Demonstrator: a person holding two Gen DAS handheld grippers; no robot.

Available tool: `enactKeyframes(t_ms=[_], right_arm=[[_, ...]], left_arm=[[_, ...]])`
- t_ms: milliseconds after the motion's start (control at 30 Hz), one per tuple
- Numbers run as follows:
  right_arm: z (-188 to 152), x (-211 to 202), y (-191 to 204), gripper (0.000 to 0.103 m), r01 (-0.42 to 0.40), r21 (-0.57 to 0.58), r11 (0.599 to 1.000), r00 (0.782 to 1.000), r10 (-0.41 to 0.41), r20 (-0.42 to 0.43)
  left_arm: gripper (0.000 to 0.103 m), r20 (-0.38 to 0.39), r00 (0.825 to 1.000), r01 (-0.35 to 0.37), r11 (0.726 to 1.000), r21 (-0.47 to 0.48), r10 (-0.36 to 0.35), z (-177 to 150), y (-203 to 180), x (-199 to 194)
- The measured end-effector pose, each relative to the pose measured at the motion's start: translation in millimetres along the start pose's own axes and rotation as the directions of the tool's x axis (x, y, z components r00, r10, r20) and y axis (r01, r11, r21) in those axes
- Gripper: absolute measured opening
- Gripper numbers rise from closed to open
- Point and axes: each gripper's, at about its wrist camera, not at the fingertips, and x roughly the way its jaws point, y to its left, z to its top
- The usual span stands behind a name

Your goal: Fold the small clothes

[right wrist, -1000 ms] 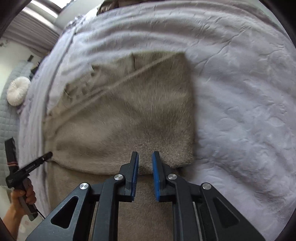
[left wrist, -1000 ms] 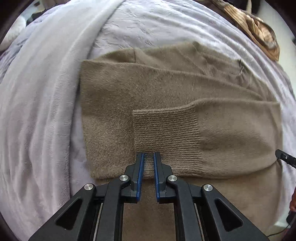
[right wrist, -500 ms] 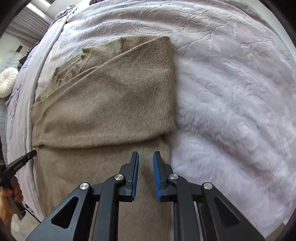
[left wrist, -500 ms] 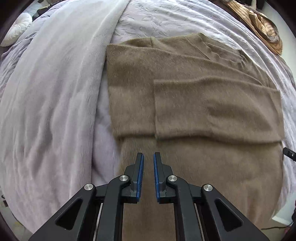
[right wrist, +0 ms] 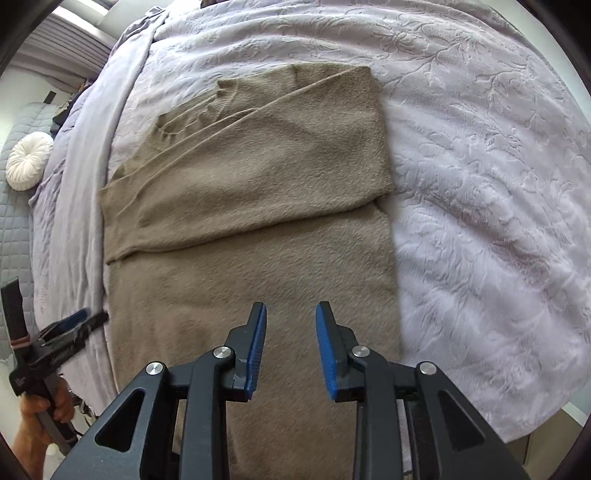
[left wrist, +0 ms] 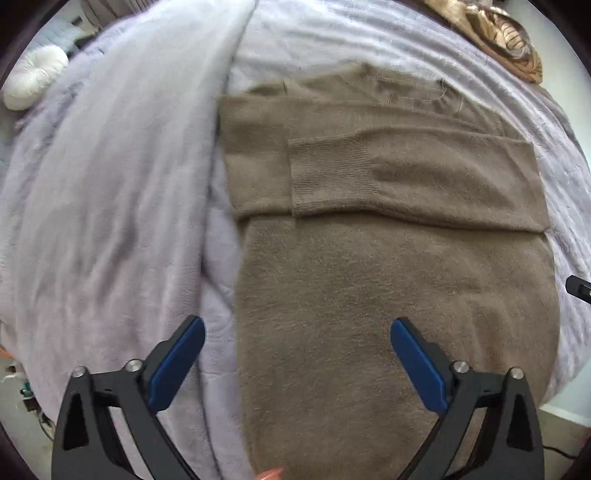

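Observation:
A brown knit sweater lies flat on a lilac bedspread, both sleeves folded across its chest; the ribbed cuff lies on top. It also shows in the right wrist view. My left gripper is open wide and empty, held above the sweater's lower left part. My right gripper is open and empty above the sweater's lower body. The left gripper also shows at the left edge of the right wrist view, held in a hand.
A folded lilac blanket runs along the sweater's left side. A round white cushion lies beyond it. A brown patterned cloth lies at the far right of the bed. The bed's near edge drops to the floor.
Both grippers have pulled back from the folded sleeves toward the sweater's hem and opened, the left one wide. The sweater lies unchanged.

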Motion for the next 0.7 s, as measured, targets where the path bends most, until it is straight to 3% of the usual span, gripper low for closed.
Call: enactKeyframes(t_ms=[167,233,300,367,467,567,700], right_arm=[[-4,-8,9,0.039,0.007,-0.002,1.0,1.0,-0.007,0.006],[-5,-12,14,0.047,0.028,-0.018,0.999,0.999,-0.028,0.016],[-6,-19,21,0.069,0.059,-0.046,0.997,0.997,-0.057,0.045],[-7,-25,28,0.084,0.094,-0.079,0.992,0.992,-0.088,0.085],[-7,-27,33,0.084,0.119,-0.111,0.987,0.989,-0.108,0.097],[-7,-20,30,0.084,0.076,-0.098,0.992,0.996,-0.071,0.052],[-9,-13,24,0.084,0.06,-0.083,0.995,0.998,-0.058,0.029]], left_arm=[[0.101,-0.006,1.0,-0.007,1.0,0.005,0.007,-13,-4,-12],[0.101,-0.001,1.0,-0.006,1.0,-0.009,0.005,-14,-5,-15],[0.101,-0.002,1.0,-0.009,1.0,-0.017,0.009,-18,-1,-21],[0.101,-0.011,1.0,-0.028,1.0,-0.01,0.028,-18,-3,-21],[0.101,-0.03,0.998,-0.055,0.998,0.025,0.056,-20,-10,-22],[0.101,-0.046,0.999,-0.028,0.999,0.022,0.029,-21,-12,-24],[0.101,-0.059,0.997,-0.046,0.999,0.015,0.047,-21,-17,-27]])
